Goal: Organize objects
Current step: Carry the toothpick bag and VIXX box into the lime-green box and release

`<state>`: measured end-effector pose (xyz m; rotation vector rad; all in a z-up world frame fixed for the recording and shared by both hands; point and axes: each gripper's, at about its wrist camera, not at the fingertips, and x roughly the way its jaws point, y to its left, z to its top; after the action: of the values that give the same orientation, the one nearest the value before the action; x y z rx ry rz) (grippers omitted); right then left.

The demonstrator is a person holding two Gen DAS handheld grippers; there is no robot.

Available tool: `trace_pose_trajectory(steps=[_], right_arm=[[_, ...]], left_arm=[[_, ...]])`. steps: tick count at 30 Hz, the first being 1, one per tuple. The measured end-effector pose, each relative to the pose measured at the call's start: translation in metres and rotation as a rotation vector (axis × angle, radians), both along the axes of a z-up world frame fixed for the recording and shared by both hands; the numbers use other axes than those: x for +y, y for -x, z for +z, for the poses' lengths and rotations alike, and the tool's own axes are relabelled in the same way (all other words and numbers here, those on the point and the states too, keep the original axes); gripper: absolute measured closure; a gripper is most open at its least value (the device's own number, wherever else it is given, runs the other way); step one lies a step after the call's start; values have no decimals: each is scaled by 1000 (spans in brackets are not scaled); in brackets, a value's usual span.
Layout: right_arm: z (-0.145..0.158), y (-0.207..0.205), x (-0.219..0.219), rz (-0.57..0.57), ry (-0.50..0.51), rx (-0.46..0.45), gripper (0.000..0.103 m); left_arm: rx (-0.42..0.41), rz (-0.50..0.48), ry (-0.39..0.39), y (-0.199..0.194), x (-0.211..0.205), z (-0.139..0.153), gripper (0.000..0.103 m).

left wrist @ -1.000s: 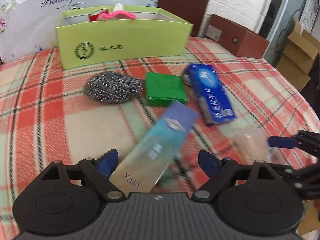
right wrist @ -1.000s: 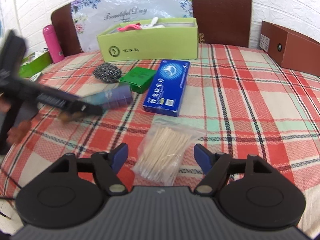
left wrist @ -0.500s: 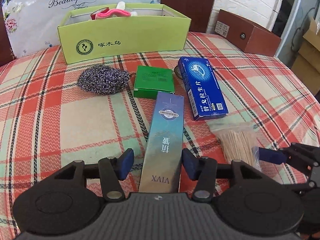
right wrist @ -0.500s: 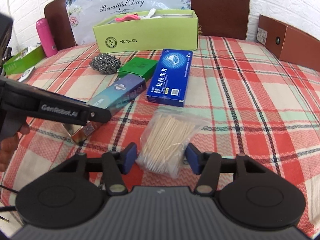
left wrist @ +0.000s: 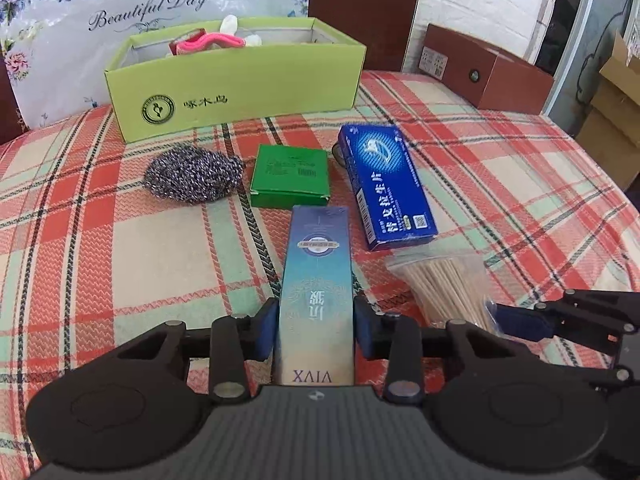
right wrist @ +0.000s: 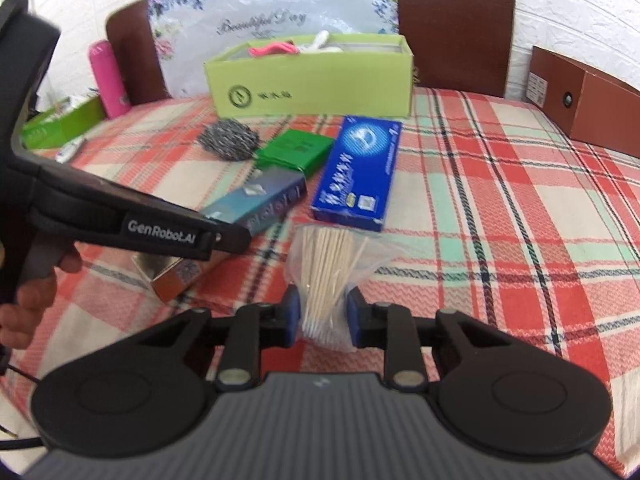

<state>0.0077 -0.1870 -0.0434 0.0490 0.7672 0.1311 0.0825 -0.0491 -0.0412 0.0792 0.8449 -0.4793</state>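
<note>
Grippers each held one item on the plaid-covered bench [left wrist: 120, 248]. Left gripper [left wrist: 316, 330] was clenched on a long teal box [left wrist: 316, 280]; right gripper [right wrist: 322, 318] was clenched on a bag of toothpicks [right wrist: 326, 268]. Beyond lay a blue box [left wrist: 386, 188], a small green box [left wrist: 290, 176], a steel scourer [left wrist: 194, 174] and an open lime-green box [left wrist: 236, 88].

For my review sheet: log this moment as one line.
left gripper: shut on VIVX box | right gripper: shut on toothpick bag | green bin: behind

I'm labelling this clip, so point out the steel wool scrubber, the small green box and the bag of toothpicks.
steel wool scrubber [left wrist: 194, 176], left wrist view, centre.
small green box [left wrist: 291, 168], left wrist view, top face.
bag of toothpicks [right wrist: 326, 264], right wrist view, stick bundle.
</note>
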Motion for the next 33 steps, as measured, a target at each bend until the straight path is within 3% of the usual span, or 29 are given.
trace_pose_trajectory(steps=[10, 20, 26, 33], right_arm=[[61, -23, -9, 40, -71, -152, 80], [109, -104, -28, 26, -41, -275, 80], [113, -168, -36, 8, -18, -289, 80], [91, -238, -43, -5, 18, -254, 80]], left_arm=[[-128, 45, 146, -8, 20, 74, 62], [-238, 107, 196, -83, 3, 135, 62], [-226, 165, 197, -142, -12, 138, 62], [-179, 181, 201, -201, -23, 118, 62]])
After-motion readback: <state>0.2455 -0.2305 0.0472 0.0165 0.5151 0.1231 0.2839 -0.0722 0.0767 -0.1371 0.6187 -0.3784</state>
